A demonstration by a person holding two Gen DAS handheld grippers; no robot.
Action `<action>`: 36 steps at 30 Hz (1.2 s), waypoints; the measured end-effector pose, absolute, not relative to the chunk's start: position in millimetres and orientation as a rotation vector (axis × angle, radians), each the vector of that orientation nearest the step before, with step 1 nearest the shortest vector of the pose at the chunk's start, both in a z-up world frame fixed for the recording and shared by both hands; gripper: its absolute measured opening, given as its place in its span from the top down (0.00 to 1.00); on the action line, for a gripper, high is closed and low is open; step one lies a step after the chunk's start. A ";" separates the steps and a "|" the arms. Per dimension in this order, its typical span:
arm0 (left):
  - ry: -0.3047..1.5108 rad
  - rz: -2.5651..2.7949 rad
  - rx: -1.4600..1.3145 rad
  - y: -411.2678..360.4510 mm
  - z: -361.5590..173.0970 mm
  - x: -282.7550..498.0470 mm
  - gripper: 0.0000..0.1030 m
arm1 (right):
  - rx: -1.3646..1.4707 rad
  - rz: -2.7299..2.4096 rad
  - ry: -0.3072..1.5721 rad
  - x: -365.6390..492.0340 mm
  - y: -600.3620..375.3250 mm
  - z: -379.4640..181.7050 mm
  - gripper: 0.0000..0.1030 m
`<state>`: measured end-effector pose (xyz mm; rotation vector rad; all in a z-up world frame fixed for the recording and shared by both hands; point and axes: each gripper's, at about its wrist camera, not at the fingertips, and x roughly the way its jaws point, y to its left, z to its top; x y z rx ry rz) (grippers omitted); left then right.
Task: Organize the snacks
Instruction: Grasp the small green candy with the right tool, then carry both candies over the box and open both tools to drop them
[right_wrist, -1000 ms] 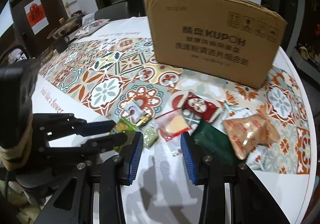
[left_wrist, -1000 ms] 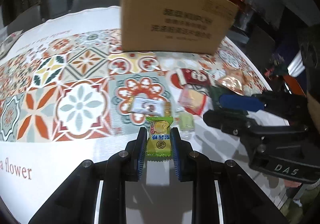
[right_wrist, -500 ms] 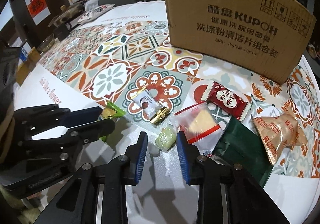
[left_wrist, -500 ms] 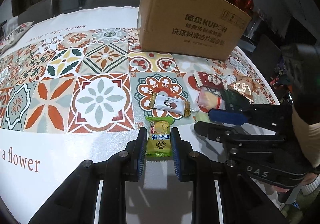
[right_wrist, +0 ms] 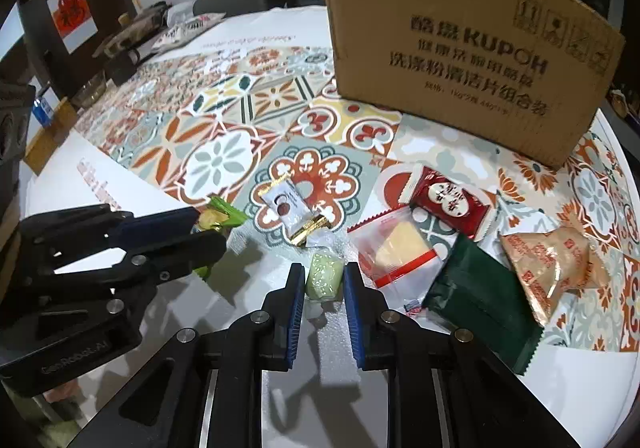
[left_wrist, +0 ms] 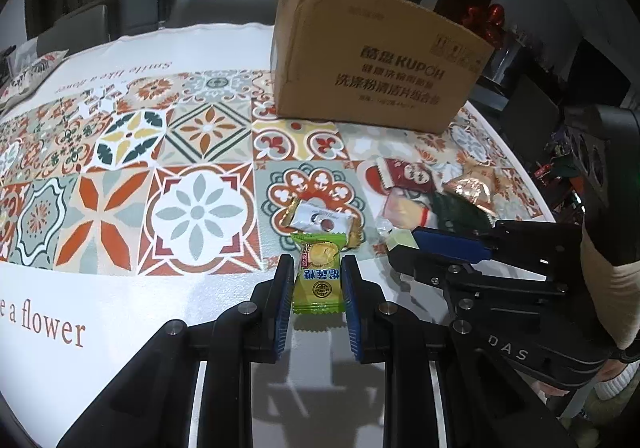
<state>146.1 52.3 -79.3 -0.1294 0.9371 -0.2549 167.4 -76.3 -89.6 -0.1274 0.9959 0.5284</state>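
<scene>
My left gripper (left_wrist: 316,280) is shut on a green-and-yellow wrapped candy (left_wrist: 319,274), held just above the table. My right gripper (right_wrist: 323,284) is shut on a pale green candy in clear wrap (right_wrist: 325,276). The left gripper also shows in the right wrist view (right_wrist: 200,232), and the right gripper in the left wrist view (left_wrist: 408,244). On the table lie a white-and-gold snack (right_wrist: 290,207), a red packet (right_wrist: 450,199), a clear packet with a yellow piece (right_wrist: 398,248), a dark green packet (right_wrist: 480,296) and a tan packet (right_wrist: 552,268). A brown cardboard box (right_wrist: 460,47) stands behind them.
The table wears a tile-patterned cloth (left_wrist: 120,167) with a white border. Grey chairs (left_wrist: 220,7) stand behind the table. Cups and clutter (right_wrist: 116,59) sit at the far left. The table's right edge (right_wrist: 628,167) is close to the tan packet.
My right gripper has closed in on the pale green candy and now grips it. My left gripper still holds the green-and-yellow candy and has shifted a little relative to the box.
</scene>
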 end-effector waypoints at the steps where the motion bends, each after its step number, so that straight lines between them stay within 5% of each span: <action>1: 0.933 -0.256 -0.128 51.8 -77.6 145.7 0.76 | -0.123 0.528 0.987 166.6 -77.4 -86.5 0.79; 36: 0.681 -0.251 -0.037 27.7 58.6 172.2 0.80 | 0.005 0.522 0.608 166.4 -117.0 59.9 0.79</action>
